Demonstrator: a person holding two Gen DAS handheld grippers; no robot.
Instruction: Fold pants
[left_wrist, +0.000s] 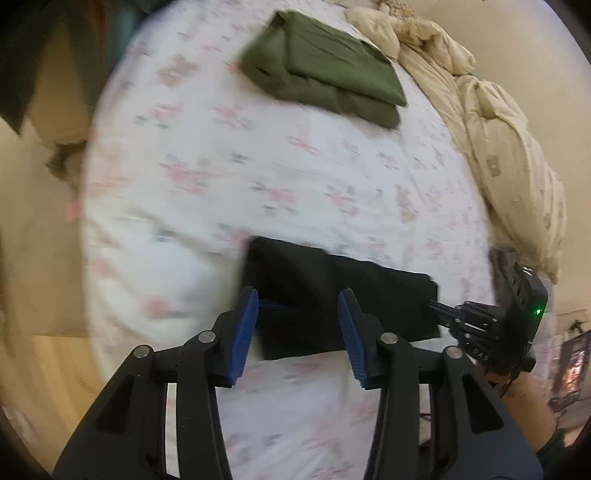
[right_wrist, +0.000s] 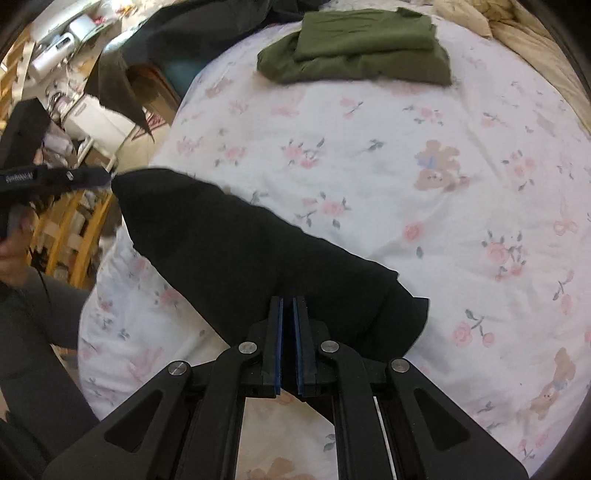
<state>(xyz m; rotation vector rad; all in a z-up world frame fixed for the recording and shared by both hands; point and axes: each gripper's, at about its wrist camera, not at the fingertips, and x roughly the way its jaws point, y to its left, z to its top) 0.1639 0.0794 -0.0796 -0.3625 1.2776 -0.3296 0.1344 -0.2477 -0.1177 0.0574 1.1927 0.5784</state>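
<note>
Bedroom: we see a bed (left_wrist: 207, 177) with a white floral sheet, a cream duvet (left_wrist: 491, 147) bunched along its far side, and cluttered shelves (right_wrist: 55, 92) off the bed's left edge in the right wrist view.

Left tongs (left_wrist: 299, 332) point steeply down over the bed, jaws partly apart. Nothing is pinched between the blue pads (left_wrist: 243, 339); the black pants (left_wrist: 332, 302) lie just beyond and below them. In the right wrist view the left tongs' tip sits at the pants' far corner; we cannot tell if it touches.

Right tongs (right_wrist: 288, 332) also point steeply down, jaws nearly closed, clamped on the near edge of the pants. A hand (left_wrist: 517, 384) holds them from the right in the left wrist view.

No containers in view.

The pants are a folded black bundle, long and narrow, at the near part of the bed, one end lifted by the right tongs, surface smooth. Folded green pants (right_wrist: 358, 48) lie flat, well apart, at the far end of the bed.
</note>
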